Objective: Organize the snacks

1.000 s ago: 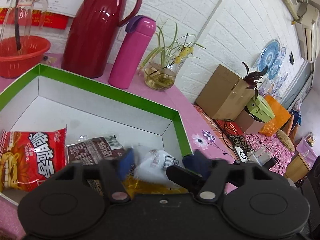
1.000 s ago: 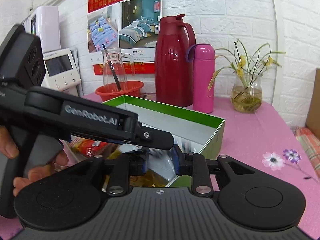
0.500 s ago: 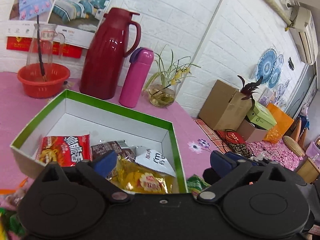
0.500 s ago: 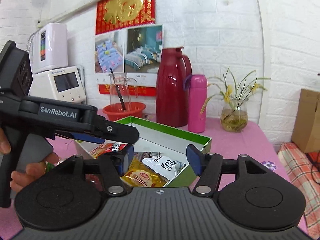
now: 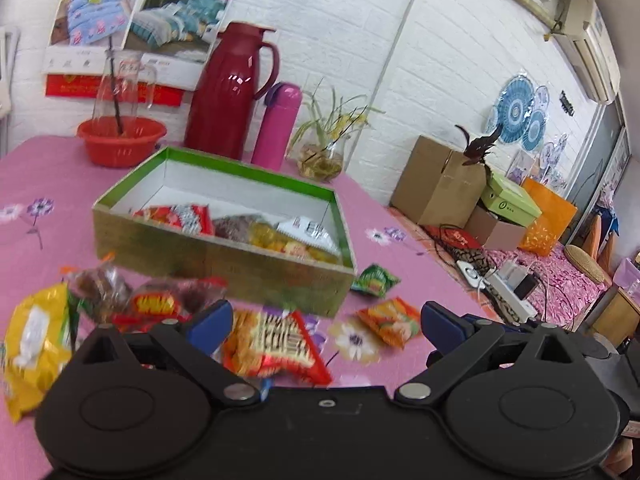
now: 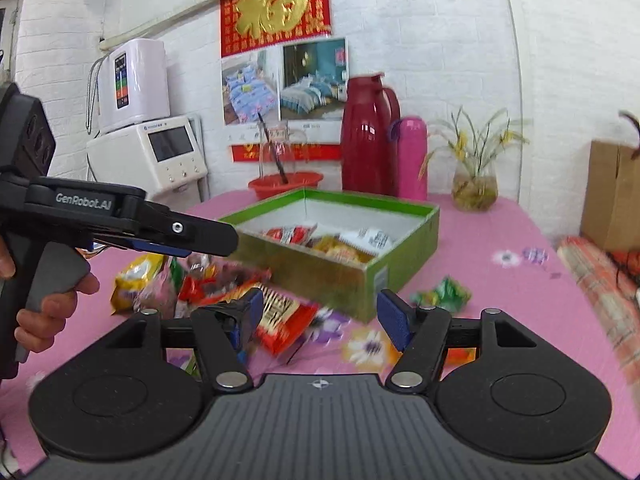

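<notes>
A green-rimmed box (image 5: 224,256) (image 6: 340,276) on the pink table holds several snack packets: a red one (image 5: 176,216), a yellow one (image 5: 280,240) and a white one (image 5: 308,230). Loose packets lie in front of it: a red-orange one (image 5: 276,344) (image 6: 284,320), a yellow one (image 5: 32,340), an orange one (image 5: 384,320) and a green one (image 5: 374,278) (image 6: 444,292). My left gripper (image 5: 326,324) is open and empty above the red-orange packet. My right gripper (image 6: 320,316) is open and empty beside it. The left gripper also shows in the right wrist view (image 6: 160,232).
Behind the box stand a dark red thermos jug (image 5: 228,88), a pink flask (image 5: 276,124), a red basin (image 5: 120,140) with a glass jug, and a plant vase (image 5: 320,160). Cardboard boxes (image 5: 440,184) and a power strip lie off the table's right edge.
Both grippers opened, let go of the white packet in the box, and drew back and up. They now hover over the loose packets in front of the box.
</notes>
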Motion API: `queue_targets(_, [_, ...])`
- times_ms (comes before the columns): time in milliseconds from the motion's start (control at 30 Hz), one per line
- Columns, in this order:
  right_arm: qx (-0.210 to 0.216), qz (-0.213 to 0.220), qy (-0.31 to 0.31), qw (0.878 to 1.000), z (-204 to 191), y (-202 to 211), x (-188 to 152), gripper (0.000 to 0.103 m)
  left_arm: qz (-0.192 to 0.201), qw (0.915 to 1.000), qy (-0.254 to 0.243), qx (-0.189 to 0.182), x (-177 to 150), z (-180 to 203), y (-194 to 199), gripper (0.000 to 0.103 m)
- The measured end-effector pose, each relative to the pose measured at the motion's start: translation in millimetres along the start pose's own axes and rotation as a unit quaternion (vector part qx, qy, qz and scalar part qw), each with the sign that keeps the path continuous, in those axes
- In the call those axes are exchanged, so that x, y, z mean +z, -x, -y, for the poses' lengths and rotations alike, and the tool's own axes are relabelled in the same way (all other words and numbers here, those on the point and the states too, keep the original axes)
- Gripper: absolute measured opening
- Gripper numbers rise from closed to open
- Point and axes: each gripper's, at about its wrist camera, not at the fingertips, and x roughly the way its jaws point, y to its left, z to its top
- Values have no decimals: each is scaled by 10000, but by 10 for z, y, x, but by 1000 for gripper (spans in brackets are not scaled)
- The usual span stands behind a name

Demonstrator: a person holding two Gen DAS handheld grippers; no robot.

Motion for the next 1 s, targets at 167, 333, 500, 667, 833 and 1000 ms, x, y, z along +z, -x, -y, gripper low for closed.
queue_targets(167, [276, -392, -634, 9968, 3, -218, -158, 103, -187, 9991, 285, 258, -115, -262, -87, 103])
queue_targets(333, [383, -539, -747, 9950, -68, -457, -151, 103, -305, 9985, 292, 346, -68, -422, -223, 100])
queue_targets(500, [427, -697, -863, 9929, -64, -715, -123, 102, -392, 9985, 193, 318, 50, -430, -433, 95])
queue_targets(667, [566, -829, -1172, 9880, -7, -903, -130, 92, -572, 9975, -179, 374, 89, -364, -625, 95])
queue_targets(833, [876, -910, -1454, 9813, 47, -895, -168, 30, -753, 9949, -320, 588, 19, -361, -728, 103])
queue_targets(1000, [780, -890, -1456, 9822, 111, -743, -214, 20, -907, 9932, -537, 504, -60, -318, -744, 65])
